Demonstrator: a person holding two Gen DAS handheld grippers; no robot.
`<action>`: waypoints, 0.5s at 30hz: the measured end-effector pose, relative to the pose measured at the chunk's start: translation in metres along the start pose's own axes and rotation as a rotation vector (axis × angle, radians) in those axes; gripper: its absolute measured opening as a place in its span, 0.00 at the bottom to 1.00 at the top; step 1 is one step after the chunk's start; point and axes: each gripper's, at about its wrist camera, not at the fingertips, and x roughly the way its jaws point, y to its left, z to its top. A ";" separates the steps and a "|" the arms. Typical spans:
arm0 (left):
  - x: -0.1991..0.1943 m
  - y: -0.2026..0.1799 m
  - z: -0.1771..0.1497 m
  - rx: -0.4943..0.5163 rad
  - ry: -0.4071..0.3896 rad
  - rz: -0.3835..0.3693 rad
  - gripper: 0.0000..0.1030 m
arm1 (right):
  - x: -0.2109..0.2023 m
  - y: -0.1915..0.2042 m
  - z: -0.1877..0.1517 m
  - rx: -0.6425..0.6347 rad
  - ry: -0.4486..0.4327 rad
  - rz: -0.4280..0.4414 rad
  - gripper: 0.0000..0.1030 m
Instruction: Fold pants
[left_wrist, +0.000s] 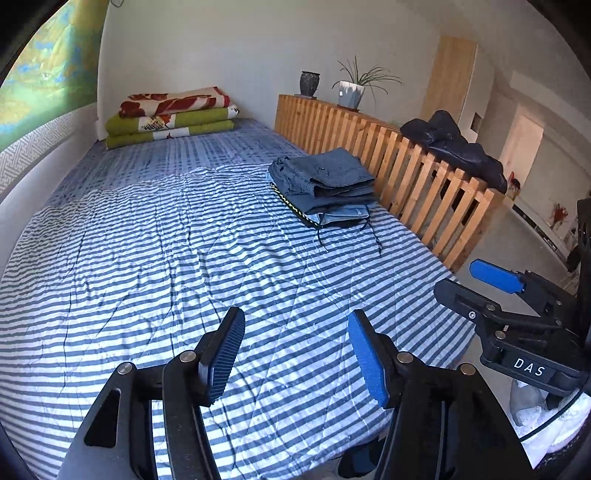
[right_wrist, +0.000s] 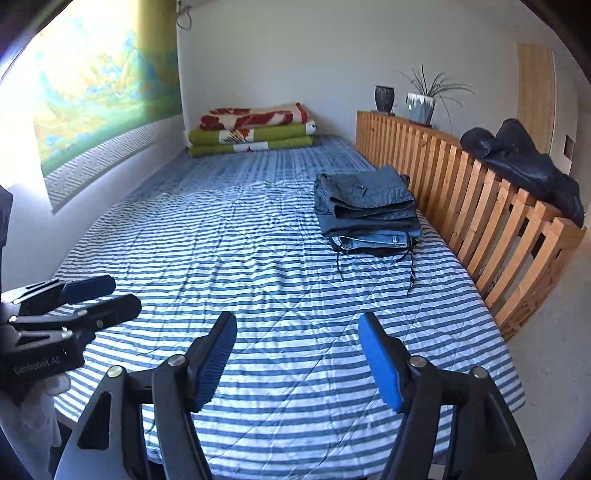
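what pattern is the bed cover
Blue-grey and white stripes on the bed cover, clearest in the right wrist view.

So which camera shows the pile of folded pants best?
The right wrist view: the pile of folded pants looks bigger there and you can see its stacked layers and dangling strings. The left wrist view shows the same pile smaller, more from the side, beside the wooden fence.

White letters "DAS" show on the right gripper (left_wrist: 480, 284) body. The left gripper (right_wrist: 99, 295) carries faint print, too blurred to read.

Bright daylight from the left, blown-out glare, shadowed far bed (right_wrist: 258, 162), fisheye-bent edges.
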 end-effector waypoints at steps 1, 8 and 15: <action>-0.010 -0.001 -0.007 -0.005 -0.009 -0.001 0.62 | -0.007 0.004 -0.005 0.000 -0.002 0.006 0.67; -0.055 -0.008 -0.043 -0.039 -0.055 0.016 0.69 | -0.036 0.012 -0.031 0.055 -0.010 0.012 0.69; -0.058 -0.018 -0.074 -0.066 -0.051 0.005 0.75 | -0.038 0.013 -0.058 0.047 -0.005 -0.061 0.70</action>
